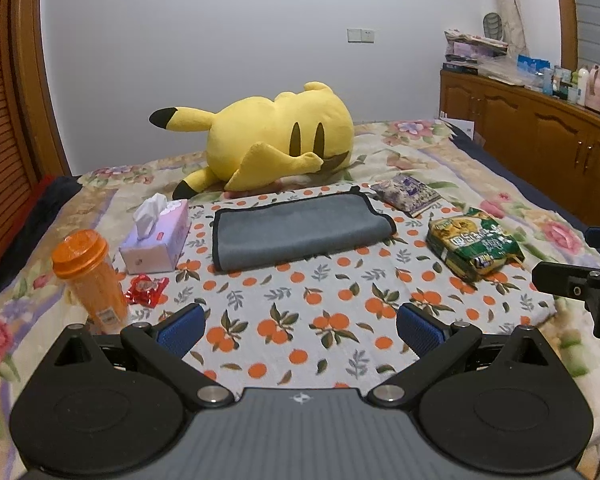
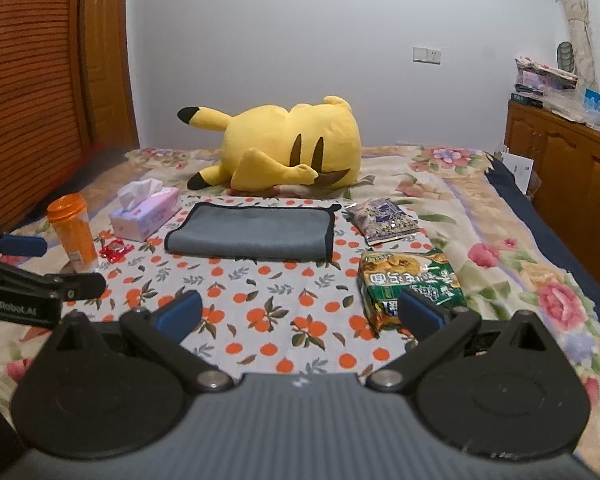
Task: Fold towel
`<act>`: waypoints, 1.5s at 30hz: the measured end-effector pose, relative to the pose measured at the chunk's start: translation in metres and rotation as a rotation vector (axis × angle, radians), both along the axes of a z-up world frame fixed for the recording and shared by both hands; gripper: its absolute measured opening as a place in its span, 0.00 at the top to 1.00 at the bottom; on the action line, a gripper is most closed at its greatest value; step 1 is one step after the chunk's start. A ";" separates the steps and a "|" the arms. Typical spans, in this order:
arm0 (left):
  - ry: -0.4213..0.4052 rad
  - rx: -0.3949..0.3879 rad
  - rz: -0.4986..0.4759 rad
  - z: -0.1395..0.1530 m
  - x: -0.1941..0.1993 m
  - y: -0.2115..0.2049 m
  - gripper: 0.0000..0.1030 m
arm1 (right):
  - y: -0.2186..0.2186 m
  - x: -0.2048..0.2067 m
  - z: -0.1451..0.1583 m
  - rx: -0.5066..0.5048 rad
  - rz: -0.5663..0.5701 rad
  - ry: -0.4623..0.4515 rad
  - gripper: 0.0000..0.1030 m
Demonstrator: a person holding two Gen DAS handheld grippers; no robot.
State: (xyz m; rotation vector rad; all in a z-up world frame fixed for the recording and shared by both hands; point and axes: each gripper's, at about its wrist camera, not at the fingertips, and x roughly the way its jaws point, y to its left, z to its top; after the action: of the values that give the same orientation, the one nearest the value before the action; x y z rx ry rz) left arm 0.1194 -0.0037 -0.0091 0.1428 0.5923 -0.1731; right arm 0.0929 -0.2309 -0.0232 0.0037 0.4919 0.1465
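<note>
Covering the middle of a bed (image 1: 440, 160) with a floral blanket, an orange-print cloth (image 1: 300, 312) is lying flat, with a white wall behind and wooden cabinets (image 1: 540, 136) running along the right. Both the left gripper (image 1: 300, 326) and the right gripper (image 2: 300, 312) are hovering low over the cloth's near edge, jaws spread wide and holding nothing. Folded once, the grey towel (image 1: 300, 230) is resting on the far part of the cloth, well apart from both. A tissue box (image 1: 158, 240), orange bottle (image 1: 90, 276) and red wrapper (image 1: 146, 288) are sitting left of it; a green snack bag (image 1: 472, 244) and purple packet (image 1: 408, 194) right; a yellow plush (image 1: 268, 136) is lying behind.
</note>
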 end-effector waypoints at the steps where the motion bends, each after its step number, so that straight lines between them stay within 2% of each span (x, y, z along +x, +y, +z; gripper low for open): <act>1: 0.000 -0.002 0.002 -0.001 -0.003 0.000 0.00 | 0.000 -0.003 0.000 0.000 0.000 -0.001 0.00; 6: 0.026 -0.036 0.022 -0.009 -0.015 0.001 0.00 | -0.003 -0.017 -0.004 0.017 -0.009 -0.008 0.00; 16: 0.045 -0.021 0.053 -0.026 -0.041 0.005 0.00 | -0.003 -0.039 -0.020 0.019 -0.005 -0.009 0.00; 21: 0.075 -0.047 0.092 -0.036 -0.049 0.017 0.00 | -0.005 -0.047 -0.029 0.012 0.001 -0.008 0.00; 26: 0.069 -0.012 0.100 -0.042 -0.058 0.019 0.00 | -0.007 -0.052 -0.037 0.013 0.008 0.003 0.00; 33: 0.069 -0.026 0.113 -0.046 -0.069 0.020 0.00 | -0.010 -0.054 -0.043 0.023 0.006 0.006 0.00; 41: 0.039 -0.018 0.118 -0.047 -0.076 0.015 0.00 | -0.014 -0.059 -0.039 0.066 -0.004 -0.004 0.00; 45: 0.014 -0.022 0.113 -0.041 -0.082 0.012 0.00 | -0.016 -0.064 -0.032 0.081 -0.013 -0.042 0.00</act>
State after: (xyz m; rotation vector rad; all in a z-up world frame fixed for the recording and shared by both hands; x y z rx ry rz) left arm 0.0374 0.0082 -0.0504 0.0863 0.6110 -0.0715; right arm 0.0286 -0.2473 -0.0556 0.0827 0.4441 0.1533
